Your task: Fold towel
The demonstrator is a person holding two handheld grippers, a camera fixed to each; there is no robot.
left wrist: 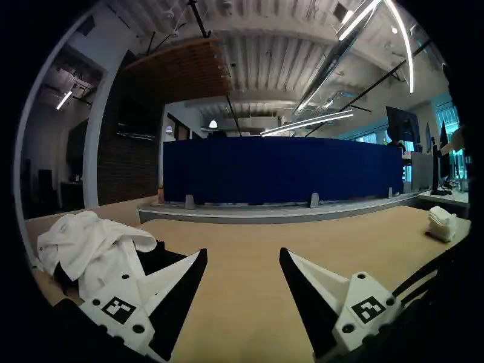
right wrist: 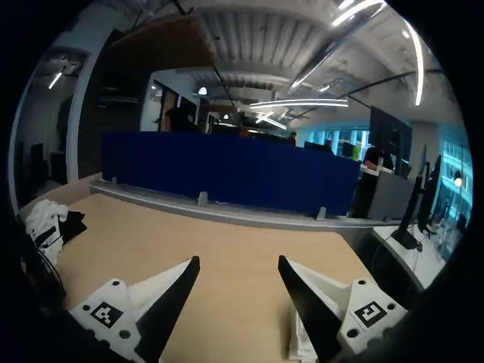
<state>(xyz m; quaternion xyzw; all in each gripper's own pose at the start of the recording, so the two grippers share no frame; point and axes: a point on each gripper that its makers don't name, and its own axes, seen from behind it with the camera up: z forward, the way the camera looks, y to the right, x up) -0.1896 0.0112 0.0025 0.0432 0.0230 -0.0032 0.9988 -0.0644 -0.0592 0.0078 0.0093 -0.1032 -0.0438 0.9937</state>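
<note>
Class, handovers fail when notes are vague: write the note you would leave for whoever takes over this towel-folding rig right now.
Left claw: open, empty, over the table.
Right claw: open, empty.
Crumpled white towel lies beside the left claw's left finger. A small folded white cloth sits near the table's far right edge.
Done: that cloth looks folded.
Left: grasp and fold the crumpled towel.
</note>
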